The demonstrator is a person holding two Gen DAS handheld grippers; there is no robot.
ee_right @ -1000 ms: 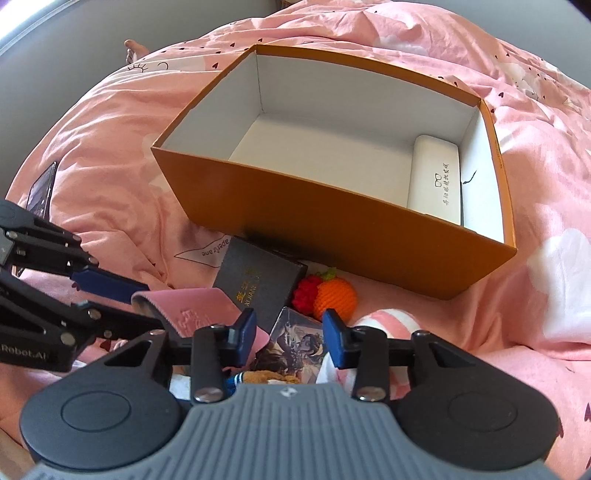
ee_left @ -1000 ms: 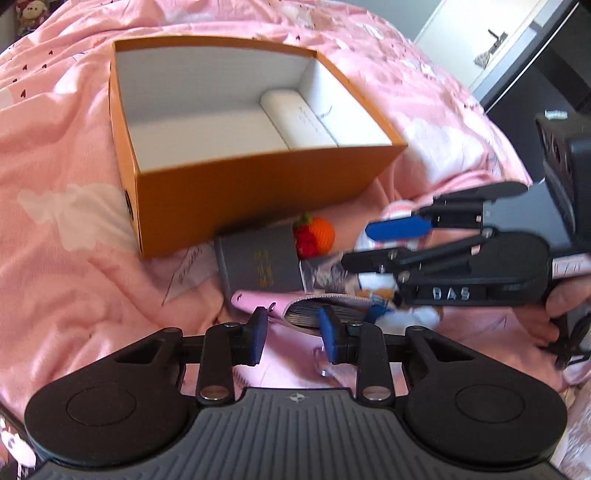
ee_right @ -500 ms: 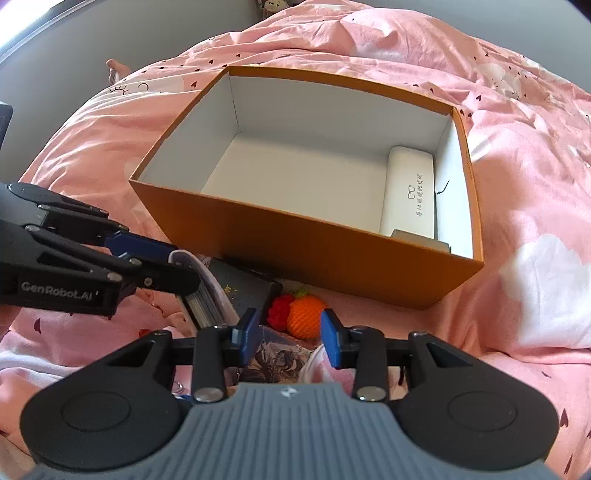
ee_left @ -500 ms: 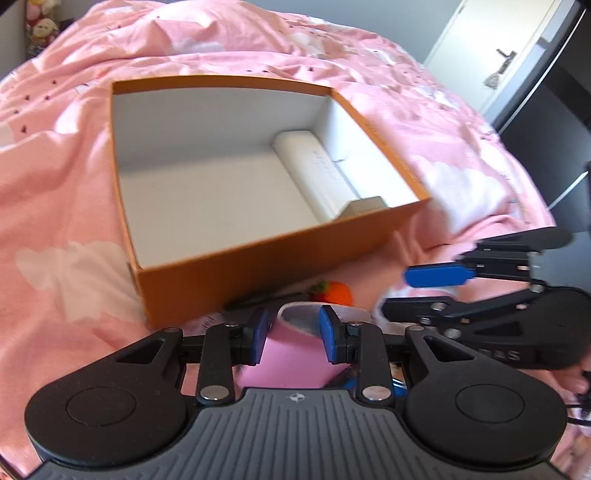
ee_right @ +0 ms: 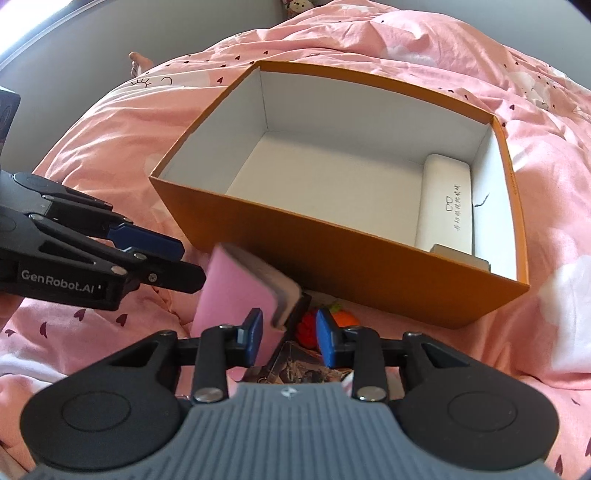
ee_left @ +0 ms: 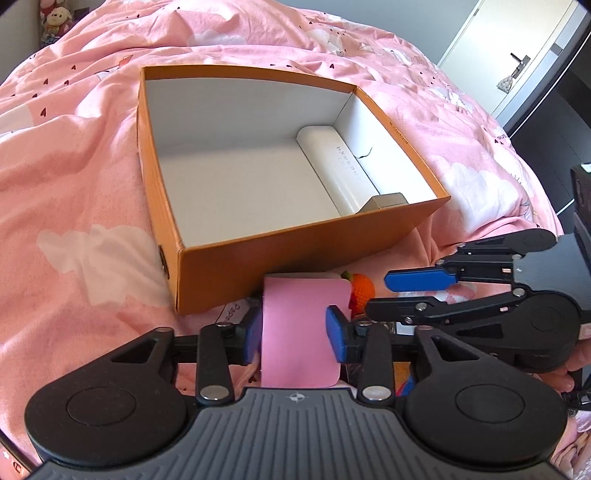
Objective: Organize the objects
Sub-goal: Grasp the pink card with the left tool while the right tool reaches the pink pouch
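Note:
A pink notebook (ee_left: pixel 299 332) hangs tilted in front of the orange box's near wall (ee_left: pixel 295 258), its cover filling the gap of my left gripper (ee_left: pixel 294 326). Those jaws are opening and the notebook (ee_right: pixel 236 291) looks blurred just past the left gripper's tips (ee_right: pixel 194 263). My right gripper (ee_right: pixel 290 328) is closing with nothing pressed; a red and orange crochet toy (ee_right: pixel 332 321) lies beyond its gap. The notebook's corner is by its left pad. A white glasses case (ee_right: pixel 447 199) and a small grey box (ee_right: pixel 458 254) lie inside the orange box (ee_right: pixel 332 258).
Everything sits on a pink duvet (ee_left: pixel 74 184). A picture card (ee_right: pixel 295 365) lies under the right gripper. A plush toy (ee_left: pixel 55 22) sits at the far left, a white door (ee_left: pixel 517 62) at the far right, and a person's bare foot (ee_right: pixel 138 61) shows beyond the bed.
The left gripper lifted the pink notebook off the pile by the box, and its jaws have widened a little. The right jaws have narrowed. The box now sits farther from both cameras.

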